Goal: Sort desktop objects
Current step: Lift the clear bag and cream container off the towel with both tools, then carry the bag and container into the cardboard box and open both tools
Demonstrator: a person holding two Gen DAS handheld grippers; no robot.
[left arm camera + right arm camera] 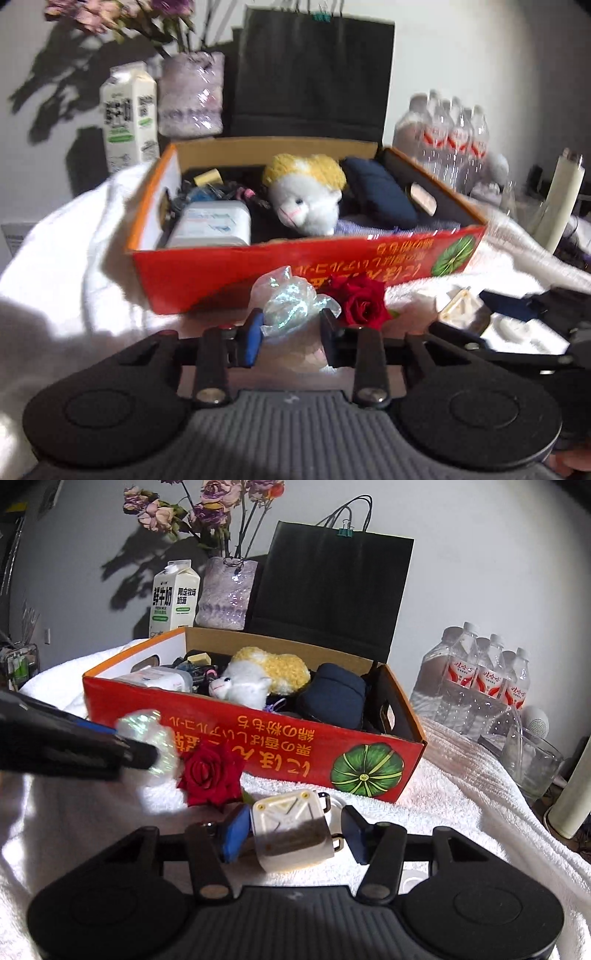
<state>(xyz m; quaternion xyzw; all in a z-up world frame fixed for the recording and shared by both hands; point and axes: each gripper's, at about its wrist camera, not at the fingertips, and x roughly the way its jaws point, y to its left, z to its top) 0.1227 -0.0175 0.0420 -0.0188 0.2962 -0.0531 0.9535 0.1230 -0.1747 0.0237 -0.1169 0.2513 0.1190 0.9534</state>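
I'm sorting into the box [376,760], already part-filled; before it, my left claw [291,325] is pinching the wrapper [291,299], right claw [295,830] straddling the case [291,823], unclamped.

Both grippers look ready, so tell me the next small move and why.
Probably finish closing the right gripper on the cream case: the case sits between its pads, with a gap showing on one side. The left gripper already straddles the iridescent wrapper, beside the red box.
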